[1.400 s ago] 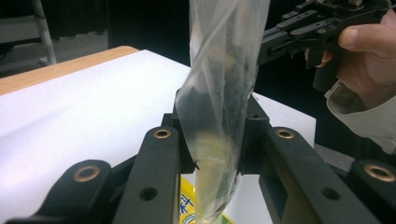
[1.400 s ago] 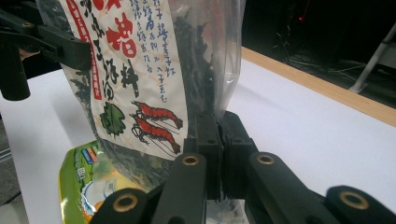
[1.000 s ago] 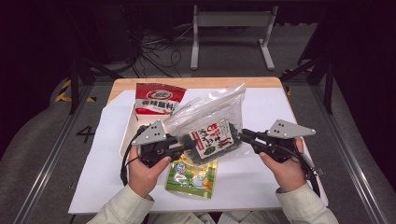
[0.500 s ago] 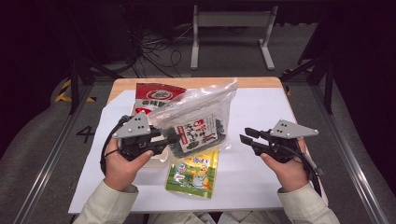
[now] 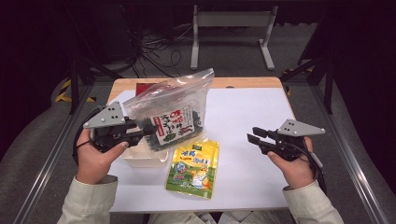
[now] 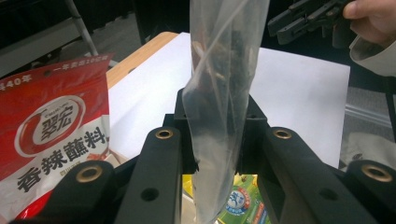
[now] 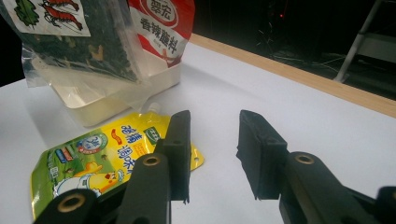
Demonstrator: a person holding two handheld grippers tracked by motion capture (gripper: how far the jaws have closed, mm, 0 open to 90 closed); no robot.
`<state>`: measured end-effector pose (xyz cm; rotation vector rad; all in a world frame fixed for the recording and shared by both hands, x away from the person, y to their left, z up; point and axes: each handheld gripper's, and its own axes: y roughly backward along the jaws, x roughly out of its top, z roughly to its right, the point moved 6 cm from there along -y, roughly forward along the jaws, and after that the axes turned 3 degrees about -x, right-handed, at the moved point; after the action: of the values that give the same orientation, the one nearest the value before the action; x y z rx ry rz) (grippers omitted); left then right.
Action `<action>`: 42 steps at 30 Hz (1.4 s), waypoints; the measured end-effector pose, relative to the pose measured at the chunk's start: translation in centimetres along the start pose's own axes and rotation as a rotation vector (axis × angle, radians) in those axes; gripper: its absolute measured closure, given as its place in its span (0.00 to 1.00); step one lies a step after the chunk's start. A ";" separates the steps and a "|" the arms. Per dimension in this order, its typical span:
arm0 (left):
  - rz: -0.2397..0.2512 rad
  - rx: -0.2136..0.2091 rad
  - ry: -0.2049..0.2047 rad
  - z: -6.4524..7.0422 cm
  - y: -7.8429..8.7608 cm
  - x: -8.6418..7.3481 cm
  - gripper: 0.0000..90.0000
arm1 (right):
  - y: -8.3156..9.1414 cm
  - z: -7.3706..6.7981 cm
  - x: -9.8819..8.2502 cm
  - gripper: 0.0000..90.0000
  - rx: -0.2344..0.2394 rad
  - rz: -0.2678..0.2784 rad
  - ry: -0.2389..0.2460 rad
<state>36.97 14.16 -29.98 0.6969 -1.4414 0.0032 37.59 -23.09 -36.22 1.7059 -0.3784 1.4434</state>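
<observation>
A clear zip bag [image 5: 173, 109] with a dark seaweed packet [image 5: 175, 126] inside hangs upright above the table's left half. My left gripper [image 5: 148, 131] is shut on the bag's lower left edge; in the left gripper view the jaws [image 6: 217, 126] pinch the clear plastic [image 6: 224, 70]. My right gripper [image 5: 254, 137] hovers over the white mat at the right. Its jaws have just been opening and stand open with nothing between them [image 7: 212, 154]. A yellow spout pouch [image 5: 194, 163] lies flat between the hands, seen again as the pouch [image 7: 93, 158].
Under the bag sits a shallow white tray [image 5: 142, 161]. A red seasoning packet [image 6: 51, 135] leans in it behind the bag. The white mat [image 5: 252, 107] covers a wooden table [image 5: 243, 82]. Metal rails run along both sides.
My right gripper let go of the bag and opened. The left gripper carried the bag to the left and upward, so it now hangs over the tray.
</observation>
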 end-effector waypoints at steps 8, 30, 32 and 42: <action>-0.030 0.081 0.023 -1.5 0.6 -0.3 0.84 | 0.2 0.4 -0.2 0.71 -0.008 -0.003 -0.012; -0.027 0.317 0.072 -5.5 1.2 -1.8 0.84 | 0.5 0.9 -0.6 0.70 -0.027 -0.008 -0.030; -0.031 0.316 0.082 -5.7 1.2 -2.0 0.84 | 0.5 0.9 -0.6 0.70 -0.027 -0.008 -0.030; -0.073 0.320 0.091 -6.4 0.8 -2.9 0.84 | 0.4 0.8 -0.7 0.69 -0.024 -0.014 -0.035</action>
<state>41.97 18.77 -32.04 0.9982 -1.3405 0.2107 37.64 -24.18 -36.65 1.7136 -0.4006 1.3954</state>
